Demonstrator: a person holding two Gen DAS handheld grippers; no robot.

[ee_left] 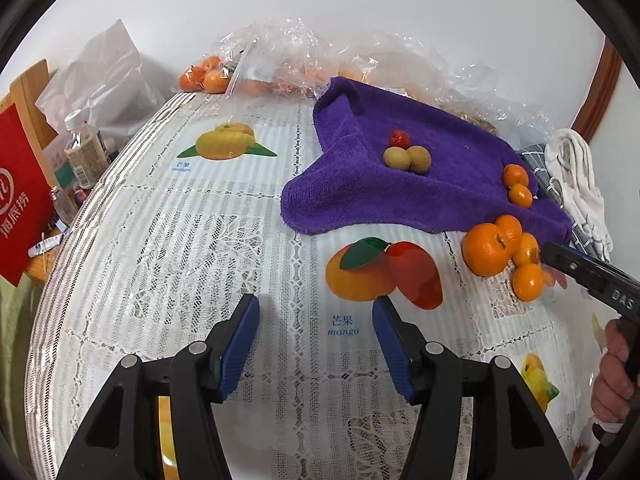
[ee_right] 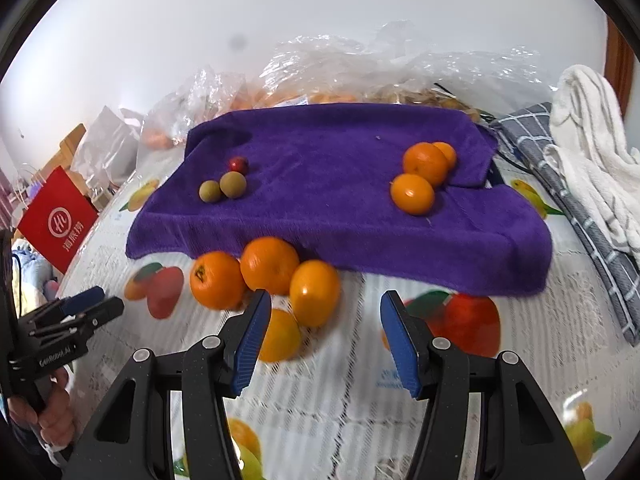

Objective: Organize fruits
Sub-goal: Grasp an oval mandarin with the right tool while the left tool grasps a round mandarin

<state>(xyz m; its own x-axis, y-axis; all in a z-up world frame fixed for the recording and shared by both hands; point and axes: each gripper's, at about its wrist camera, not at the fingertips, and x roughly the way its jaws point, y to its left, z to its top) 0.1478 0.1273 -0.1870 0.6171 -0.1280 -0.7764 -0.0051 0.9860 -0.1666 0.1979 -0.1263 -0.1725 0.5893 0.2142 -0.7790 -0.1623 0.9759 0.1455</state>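
Lace-covered table (ee_right: 320, 420) under white wall, plastic bags at back. Purple towel (ee_right: 320, 208) held three oranges at its right, two longans (ee_right: 222, 188) and red berry (ee_right: 239, 164) at left. Four loose oranges (ee_right: 268, 264) lay off towel's front edge. My right gripper (ee_right: 326, 336) stood open, nothing clamped, just before nearest one. My left gripper (ee_left: 316, 340) open over bare cloth. I judged oranges firm, light, prone to roll; pinch across middle, gently.
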